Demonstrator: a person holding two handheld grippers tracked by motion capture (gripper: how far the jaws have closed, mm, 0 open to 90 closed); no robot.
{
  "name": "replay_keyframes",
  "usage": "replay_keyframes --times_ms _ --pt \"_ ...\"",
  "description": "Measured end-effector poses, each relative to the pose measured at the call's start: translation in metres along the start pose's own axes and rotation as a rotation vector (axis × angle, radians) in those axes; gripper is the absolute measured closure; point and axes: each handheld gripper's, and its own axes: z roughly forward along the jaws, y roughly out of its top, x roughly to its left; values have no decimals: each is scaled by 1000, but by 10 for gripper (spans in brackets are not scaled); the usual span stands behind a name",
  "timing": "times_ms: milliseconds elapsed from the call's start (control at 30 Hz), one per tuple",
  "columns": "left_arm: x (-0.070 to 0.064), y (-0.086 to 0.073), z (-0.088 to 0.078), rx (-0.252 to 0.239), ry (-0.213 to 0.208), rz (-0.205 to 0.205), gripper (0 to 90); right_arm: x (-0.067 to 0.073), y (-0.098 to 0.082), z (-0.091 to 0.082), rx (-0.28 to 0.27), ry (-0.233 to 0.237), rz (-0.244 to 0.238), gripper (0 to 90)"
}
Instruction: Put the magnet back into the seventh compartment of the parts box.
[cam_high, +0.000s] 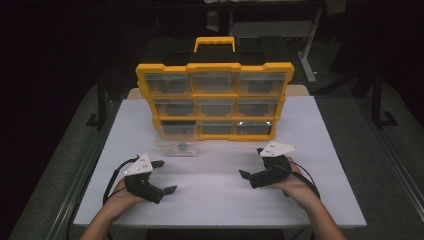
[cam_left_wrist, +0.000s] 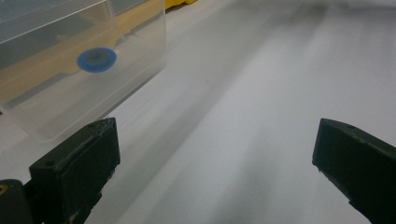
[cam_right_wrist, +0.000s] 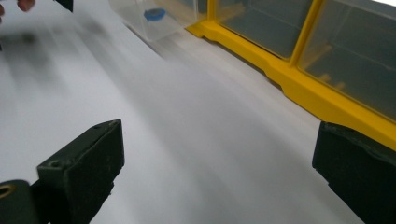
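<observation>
From up high, a big yellow drawer box (cam_high: 215, 100) stands on the white table (cam_high: 220, 200). It has nine see-through drawers. One clear drawer (cam_high: 176, 140) is pulled out and sits on the table, touching the front of the yellow box at its bottom left corner. Something small and dark lies inside it, too tiny to make out from here. The left gripper (cam_high: 160, 176) hangs just in front of that drawer, and the right gripper (cam_high: 252, 162) is well off to the other side, in front of the yellow box. Both have their jaws spread wide with nothing between them.

The left gripper view shows what the high view cannot: the small thing in the clear drawer (cam_left_wrist: 84, 70) is a round blue ring (cam_left_wrist: 96, 59). The left gripper (cam_left_wrist: 215, 163) is wide open over bare table, close to the drawer but not touching it.

The right gripper view looks along the yellow box (cam_right_wrist: 299, 84). Its drawers look empty from here. The right gripper (cam_right_wrist: 217, 172) is spread wide, holding nothing. Far off, the clear drawer (cam_right_wrist: 149, 21) with the blue ring (cam_right_wrist: 154, 14) sits beside the yellow box.
</observation>
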Motion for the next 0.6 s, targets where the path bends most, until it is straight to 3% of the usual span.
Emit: replay_keyframes --times_ms 600 --pt "-1 0 0 -1 -1 4 7 -6 -34 -26 11 -66 29 16"
